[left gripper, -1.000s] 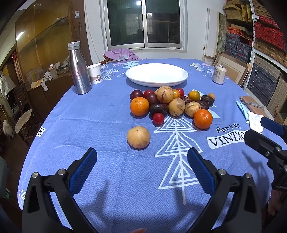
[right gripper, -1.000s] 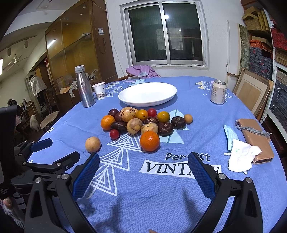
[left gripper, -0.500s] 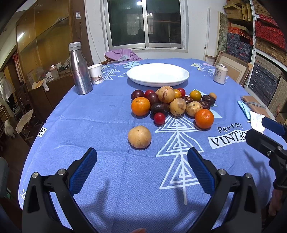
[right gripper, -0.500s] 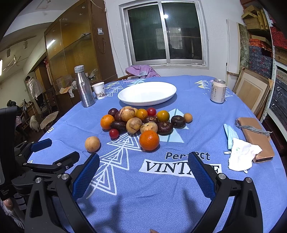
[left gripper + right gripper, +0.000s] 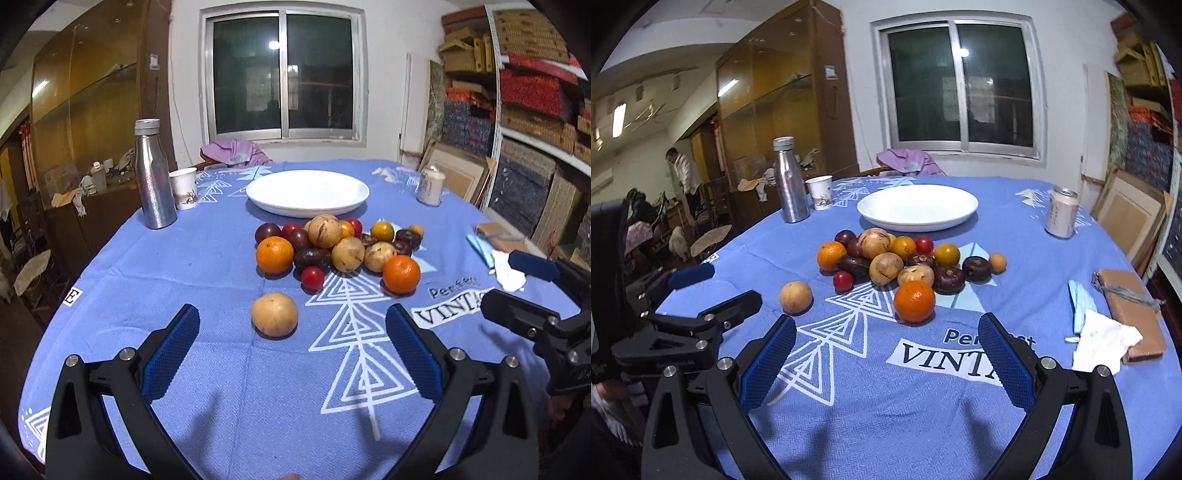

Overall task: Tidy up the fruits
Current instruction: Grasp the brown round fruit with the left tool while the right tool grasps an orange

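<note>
The table [image 5: 207,369] carries an empty plate [image 5: 307,192]. Just in front of the plate sits the fruit pile [image 5: 338,245], one tan fruit [image 5: 274,314] apart and nearer. Both the left gripper [image 5: 291,349] and right gripper [image 5: 886,354] hover with jaws spread, holding nothing. Sorting looks unstarted; next likely calls for closing on the tan fruit.

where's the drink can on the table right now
The drink can stands upright on the blue tablecloth at the far right in the right wrist view, right of the white plate and beyond the fruit pile.
</note>
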